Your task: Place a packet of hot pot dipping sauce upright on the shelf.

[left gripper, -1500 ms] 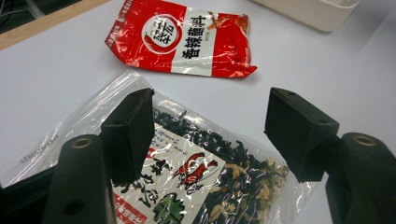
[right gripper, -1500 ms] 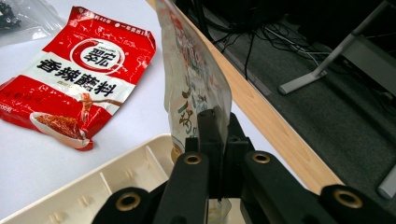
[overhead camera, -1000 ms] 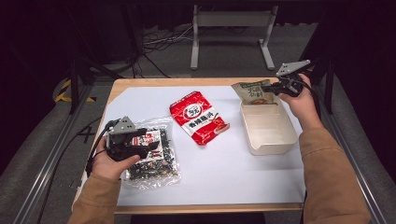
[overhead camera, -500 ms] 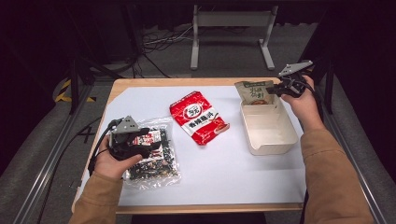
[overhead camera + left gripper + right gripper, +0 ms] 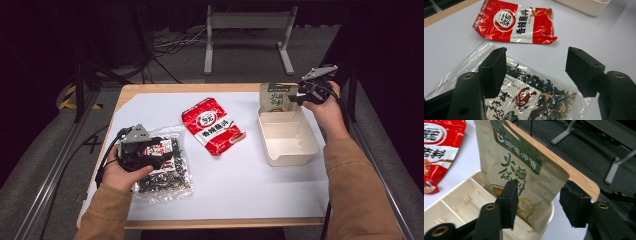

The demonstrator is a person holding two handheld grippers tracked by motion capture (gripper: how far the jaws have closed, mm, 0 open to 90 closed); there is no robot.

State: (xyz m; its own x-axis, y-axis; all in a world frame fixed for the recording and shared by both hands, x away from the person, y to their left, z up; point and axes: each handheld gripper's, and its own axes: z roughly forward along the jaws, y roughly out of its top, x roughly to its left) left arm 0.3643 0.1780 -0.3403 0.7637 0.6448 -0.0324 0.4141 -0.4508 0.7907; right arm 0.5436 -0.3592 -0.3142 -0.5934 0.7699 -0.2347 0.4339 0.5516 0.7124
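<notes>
A beige pouch with a green top (image 5: 274, 97) (image 5: 524, 162) stands tilted in the far end of the cream divided tray (image 5: 290, 137) (image 5: 456, 202), leaning over its far rim. My right gripper (image 5: 296, 96) (image 5: 539, 195) is open around the pouch's lower edge. Its jaws have just been opening, and the pads stand clear of the pouch. At the front left my left gripper (image 5: 161, 154) (image 5: 536, 62) hovers open just above a clear bag of dark dried bits (image 5: 167, 175) (image 5: 544, 97). Its jaws straddle the bag without touching it.
A red snack pouch (image 5: 212, 125) (image 5: 516, 23) (image 5: 436, 145) lies flat mid-table between the bag and the tray. The table's wooden far edge (image 5: 579, 177) runs just behind the beige pouch. White table surface (image 5: 260, 190) lies in front of the tray.
The right gripper's jaws have spread apart off the beige pouch, which now rests on its own in the tray. The left gripper and clear bag have stayed put.
</notes>
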